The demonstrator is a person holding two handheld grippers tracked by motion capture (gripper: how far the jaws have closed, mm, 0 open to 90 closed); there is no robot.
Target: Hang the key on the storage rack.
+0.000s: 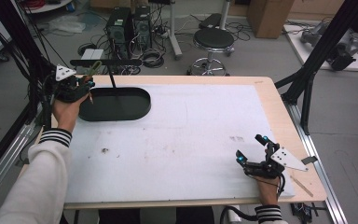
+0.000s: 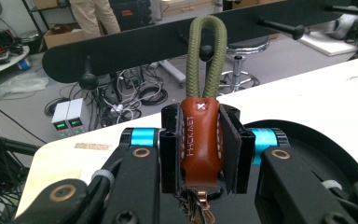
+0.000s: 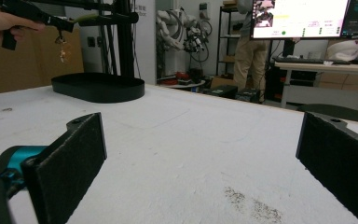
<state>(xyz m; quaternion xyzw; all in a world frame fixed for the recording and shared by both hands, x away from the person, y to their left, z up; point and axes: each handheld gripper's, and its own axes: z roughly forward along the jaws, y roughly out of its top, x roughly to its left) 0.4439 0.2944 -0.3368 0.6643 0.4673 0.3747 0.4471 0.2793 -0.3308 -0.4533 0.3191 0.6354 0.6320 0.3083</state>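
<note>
Up by the black peg rack (image 2: 177,44), the left gripper (image 2: 200,154) squeezes the brown leather tab (image 2: 200,140) of a keychain with a soft green rope loop (image 2: 207,56). It looks light and floppy, so holding the stiff tab seems best. The right gripper (image 1: 251,149) rests wide open, holding nothing.

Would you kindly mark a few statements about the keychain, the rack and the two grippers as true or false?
1. The left gripper is shut on the brown leather keychain. True.
2. The keychain's green cord loop already hangs on a peg of the black rack. False: the loop is held up near the rack's bar, and it is not over any peg.
3. The right gripper is open with nothing between its pads. True.
4. The right gripper rests inside the rack's oval base. False: it sits over the white table near the front right corner.
</note>
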